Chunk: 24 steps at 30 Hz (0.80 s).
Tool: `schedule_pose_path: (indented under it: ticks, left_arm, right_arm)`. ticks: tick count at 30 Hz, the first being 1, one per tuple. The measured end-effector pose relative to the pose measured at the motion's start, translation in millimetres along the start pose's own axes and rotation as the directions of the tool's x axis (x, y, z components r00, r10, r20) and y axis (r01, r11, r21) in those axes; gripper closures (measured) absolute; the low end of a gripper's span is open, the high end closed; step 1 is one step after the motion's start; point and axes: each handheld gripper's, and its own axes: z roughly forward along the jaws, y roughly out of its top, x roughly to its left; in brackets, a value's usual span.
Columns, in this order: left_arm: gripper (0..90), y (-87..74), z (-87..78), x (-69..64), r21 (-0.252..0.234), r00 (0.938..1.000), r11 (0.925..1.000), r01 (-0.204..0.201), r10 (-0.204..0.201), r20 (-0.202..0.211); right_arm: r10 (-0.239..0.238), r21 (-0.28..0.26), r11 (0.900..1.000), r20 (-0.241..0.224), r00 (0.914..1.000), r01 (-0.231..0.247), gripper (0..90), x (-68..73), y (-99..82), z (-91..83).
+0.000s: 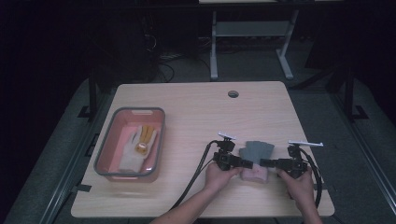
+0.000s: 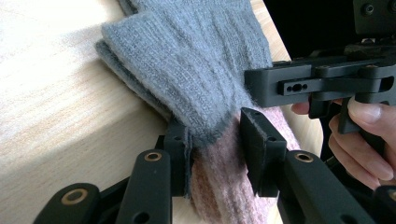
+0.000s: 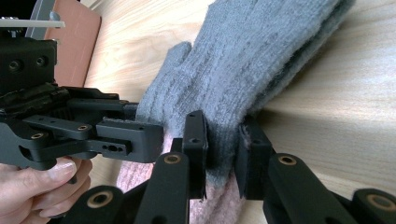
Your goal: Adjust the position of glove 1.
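On the tabletop (image 1: 196,107) we see the grey-pink glove (image 1: 256,154) – long axis pointing away, left gripper (image 1: 247,164) and right gripper (image 1: 264,163) clamped on opposite cuff edges.

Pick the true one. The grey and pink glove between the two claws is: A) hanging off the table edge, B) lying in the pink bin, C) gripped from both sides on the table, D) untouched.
C: the left claw and right claw each pinch the glove on the table.
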Motion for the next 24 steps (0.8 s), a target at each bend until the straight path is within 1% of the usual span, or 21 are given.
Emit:
schedule_pose_path:
  ticks: [8,11,13,14,15,18,20,24]
  left_arm:
    - [67.6,1.8,-4.9,-0.1,-0.001,0.9999,0.9999,-0.012,0.012,0.012]
    - [67.7,3.4,-9.1,-1.2,-0.012,0.9998,0.9999,-0.012,0.012,0.015]
    - [67.8,4.4,-13.2,-2.1,-0.019,0.9997,0.9996,-0.019,0.019,0.016]
    - [67.8,5.0,-15.7,-2.0,-0.017,0.9994,0.9994,-0.031,0.031,0.016]
    - [67.8,5.5,-17.9,-2.6,-0.019,0.9993,0.9993,-0.033,0.034,0.016]
    - [67.8,6.2,-24.5,-3.8,-0.022,0.9988,0.9987,-0.046,0.046,0.015]
    - [67.8,6.3,-29.2,-3.8,-0.025,0.9986,0.9984,-0.05,0.051,0.016]
    - [67.8,6.7,-38.6,-4.4,-0.029,0.9981,0.9978,-0.059,0.06,0.015]
  right_arm:
    - [-0.01,0.003,0.9999,-0.009,0.9999,0.01,76.3,2.5,-0.5,-0.2]
    - [-0.024,-0.01,0.9997,-0.006,0.9997,0.024,76.4,7.9,0.2,-1.4]
    - [-0.041,-0.021,0.999,-0.009,0.9991,0.041,76.4,11.3,1.2,-2.1]
    - [-0.044,-0.025,0.9987,-0.013,0.999,0.043,76.4,13.0,1.7,-2.4]
    - [-0.044,-0.03,0.9986,-0.019,0.9989,0.043,76.4,15.0,2.0,-2.6]
    - [-0.063,-0.028,0.9977,-0.022,0.9978,0.062,76.4,20.4,2.7,-2.6]
    - [-0.066,-0.031,0.9974,-0.031,0.9973,0.065,76.5,23.8,3.0,-2.4]
    - [-0.083,-0.034,0.9961,-0.033,0.996,0.082,76.5,32.4,4.3,-0.9]
